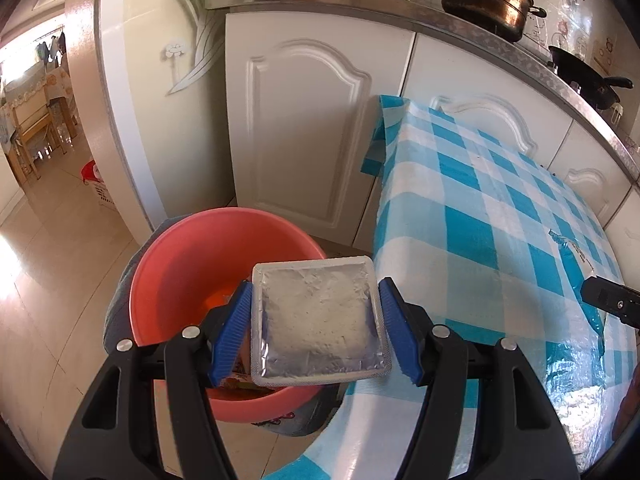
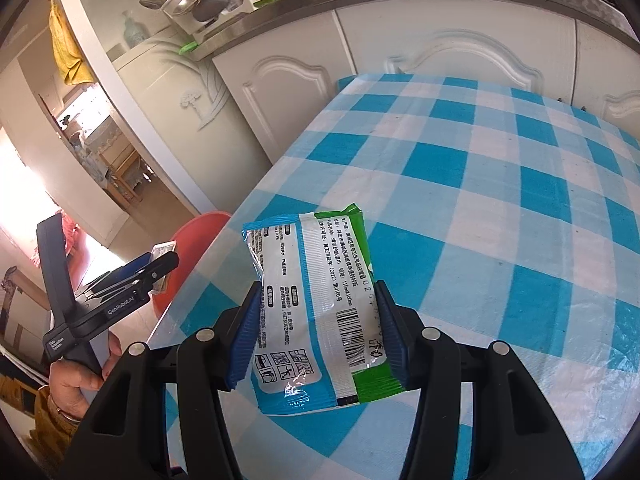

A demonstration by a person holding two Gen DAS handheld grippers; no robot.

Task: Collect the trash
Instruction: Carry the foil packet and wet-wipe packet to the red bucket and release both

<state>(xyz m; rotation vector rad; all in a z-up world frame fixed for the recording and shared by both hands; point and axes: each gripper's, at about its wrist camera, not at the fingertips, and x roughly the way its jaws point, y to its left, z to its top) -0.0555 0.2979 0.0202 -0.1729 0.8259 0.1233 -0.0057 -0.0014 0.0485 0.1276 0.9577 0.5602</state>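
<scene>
L gripper (image 1: 316, 336) pinches foil pack (image 1: 318, 314) by its side edges, right over red tub (image 1: 180, 264) (trash already inside). R gripper (image 2: 318, 336) clamps wipes pack (image 2: 316, 304), long axis along fingers, above table (image 2: 500, 184); tub lies off to its left, so L drops first.

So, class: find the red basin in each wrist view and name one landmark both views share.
Left wrist view: the red basin sits lower centre-left on the floor, behind the silver foil packet in the left gripper.
Right wrist view: the red basin shows at the left, partly hidden by the table edge.
Shared landmark: the blue checked tablecloth.
</scene>
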